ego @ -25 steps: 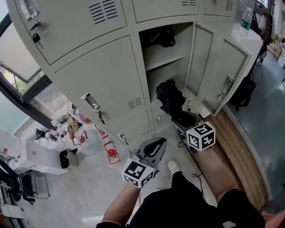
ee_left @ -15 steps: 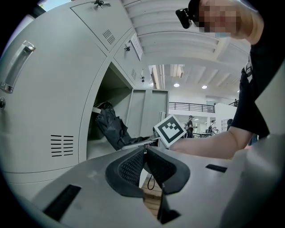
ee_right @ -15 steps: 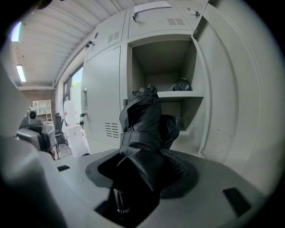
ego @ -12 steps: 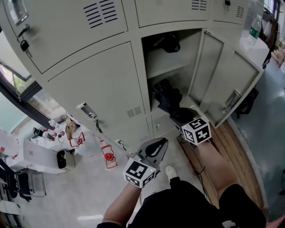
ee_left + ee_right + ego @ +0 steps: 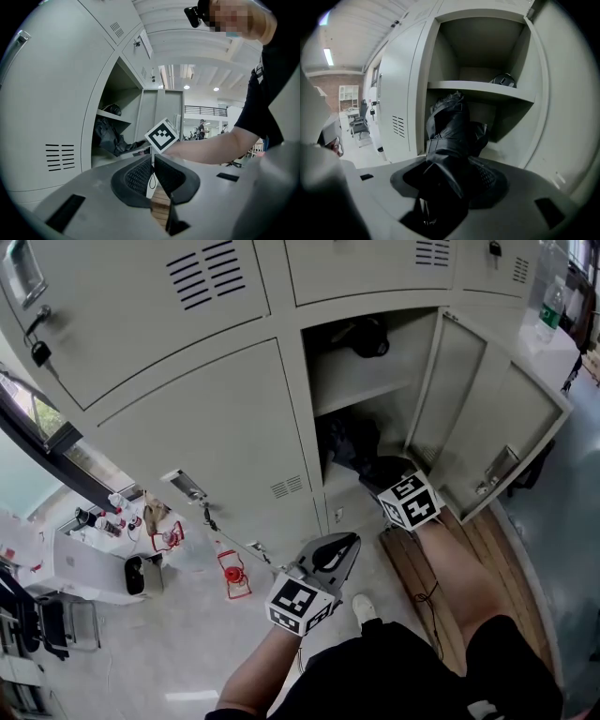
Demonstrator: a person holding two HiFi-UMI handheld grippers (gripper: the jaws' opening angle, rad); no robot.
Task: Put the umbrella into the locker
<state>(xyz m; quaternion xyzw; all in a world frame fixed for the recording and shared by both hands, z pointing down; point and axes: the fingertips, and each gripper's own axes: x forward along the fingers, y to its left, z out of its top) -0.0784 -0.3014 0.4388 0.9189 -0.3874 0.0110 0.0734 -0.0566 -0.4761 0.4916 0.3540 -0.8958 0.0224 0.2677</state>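
Note:
A folded black umbrella [image 5: 349, 441] [image 5: 449, 133] is clamped in my right gripper [image 5: 382, 476] [image 5: 451, 182], which is shut on its lower end. The umbrella's top pokes into the open locker's lower compartment, just under the shelf [image 5: 364, 390] [image 5: 480, 91]. A dark rounded object [image 5: 367, 337] [image 5: 503, 80] lies on that shelf. My left gripper [image 5: 334, 553] [image 5: 153, 169] hangs lower left of the opening, in front of the closed locker door. Its pads [image 5: 137, 176] are together with nothing between them. The right gripper's marker cube [image 5: 162, 135] shows in the left gripper view.
The locker's door [image 5: 495, 432] stands swung open to the right. A wooden bench [image 5: 459, 568] runs along the floor beneath it. A red item [image 5: 234, 570] and small clutter [image 5: 141, 521] lie on the floor at left. A bottle [image 5: 550, 307] stands at upper right.
My right gripper has carried the umbrella up and forward, so its top now sits inside the lower compartment. The left gripper has shifted only slightly.

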